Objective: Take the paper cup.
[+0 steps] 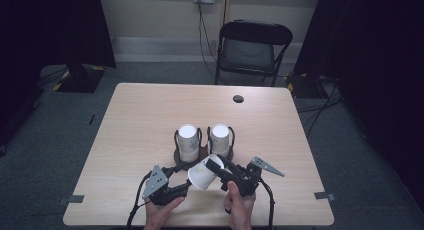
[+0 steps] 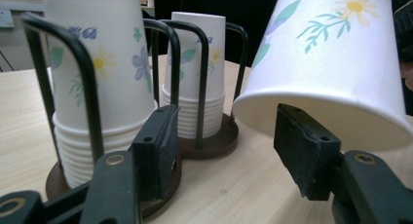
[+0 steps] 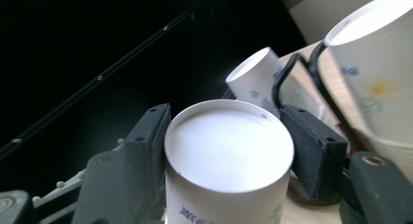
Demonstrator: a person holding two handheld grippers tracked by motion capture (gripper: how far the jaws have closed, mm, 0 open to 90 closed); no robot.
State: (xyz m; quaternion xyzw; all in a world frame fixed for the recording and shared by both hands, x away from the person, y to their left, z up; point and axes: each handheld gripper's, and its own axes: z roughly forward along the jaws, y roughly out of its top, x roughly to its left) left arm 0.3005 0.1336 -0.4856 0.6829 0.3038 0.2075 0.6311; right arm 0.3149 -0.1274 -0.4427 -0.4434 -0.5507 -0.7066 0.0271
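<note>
The right gripper (image 1: 220, 171) is clenched on a white flowered paper cup (image 1: 205, 172), held tilted at lower centre, just before the two cup stacks (image 1: 189, 140). The left gripper (image 1: 183, 187) is released beside it.

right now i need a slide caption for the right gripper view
Right gripper clamps an upside-down paper cup by its base, beside two cup stacks in a wire holder.

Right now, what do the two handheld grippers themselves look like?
Both the left gripper and the right gripper are black, with flat rectangular jaw pads. Each carries a grey three-cornered plate on top with small dark dots, and black cables trail back past bare hands; no sleeves show.
</note>
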